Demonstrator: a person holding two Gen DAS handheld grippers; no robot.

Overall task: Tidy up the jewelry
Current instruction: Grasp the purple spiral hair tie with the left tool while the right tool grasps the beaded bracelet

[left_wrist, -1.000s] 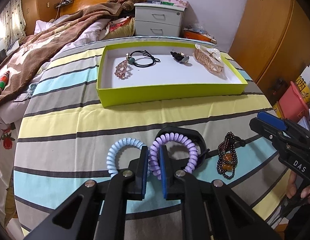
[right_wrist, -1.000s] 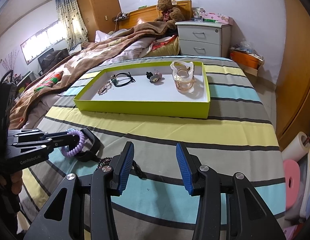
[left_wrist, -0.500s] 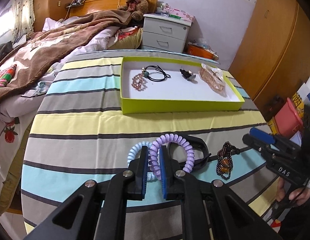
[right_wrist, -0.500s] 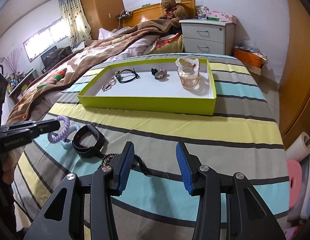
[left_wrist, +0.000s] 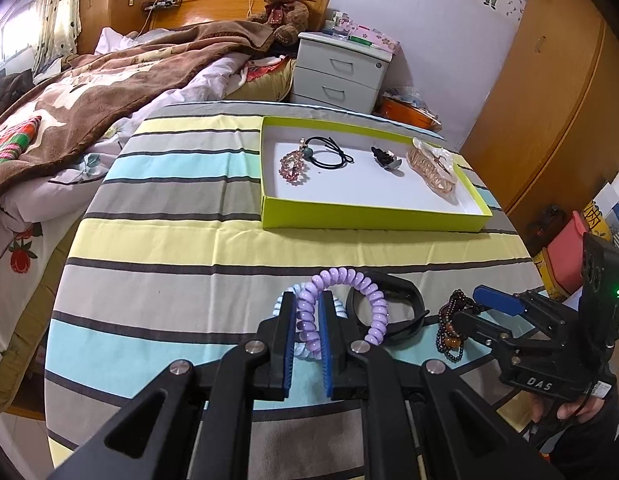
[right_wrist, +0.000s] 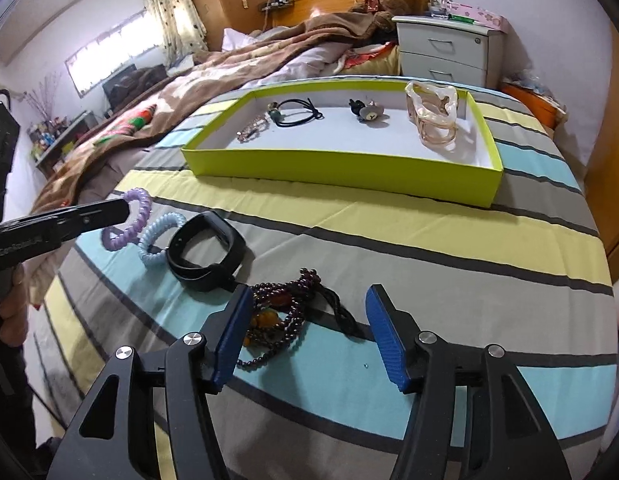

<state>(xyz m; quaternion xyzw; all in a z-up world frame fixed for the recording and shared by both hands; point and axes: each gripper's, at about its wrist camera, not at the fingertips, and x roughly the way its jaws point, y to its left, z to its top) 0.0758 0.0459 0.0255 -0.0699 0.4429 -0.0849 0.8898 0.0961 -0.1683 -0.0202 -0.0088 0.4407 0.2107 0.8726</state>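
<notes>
Lilac coiled hair tie (left_wrist: 341, 312) sits clamped between the blue pads of the left gripper (left_wrist: 306, 322), lifted clear of the striped cloth (left_wrist: 189, 248); the right wrist view shows the same tie (right_wrist: 127, 220) hanging off the gripper's tip above the cloth. A pale blue coiled hair tie (right_wrist: 159, 238) lies on the cloth just beside it, touching a black wristband (right_wrist: 207, 252). Right of the wristband: a tangle of dark bead bracelets (right_wrist: 277, 316) with amber beads, flat on a turquoise stripe.

Right gripper (right_wrist: 309, 332): jaws opening, pads well apart. Its left pad stands at the edge of the bead tangle; part of the tangle lies between the pads, neither pad pressing on it. A hand (left_wrist: 577, 410) is visible on the grip of this gripper.

Lime-green tray (right_wrist: 341, 168), white inside, sits farther back on the cloth. Contents, left to right: pink bead bracelet (left_wrist: 293, 162), black elastic with a green bead (left_wrist: 329, 152), small dark hair clip (left_wrist: 385, 158), translucent peach claw clip (right_wrist: 433, 114) at the right end.

Background: bed with brown blanket (left_wrist: 89, 92), teddy bear (left_wrist: 283, 8), grey bedside drawers (left_wrist: 341, 72).
</notes>
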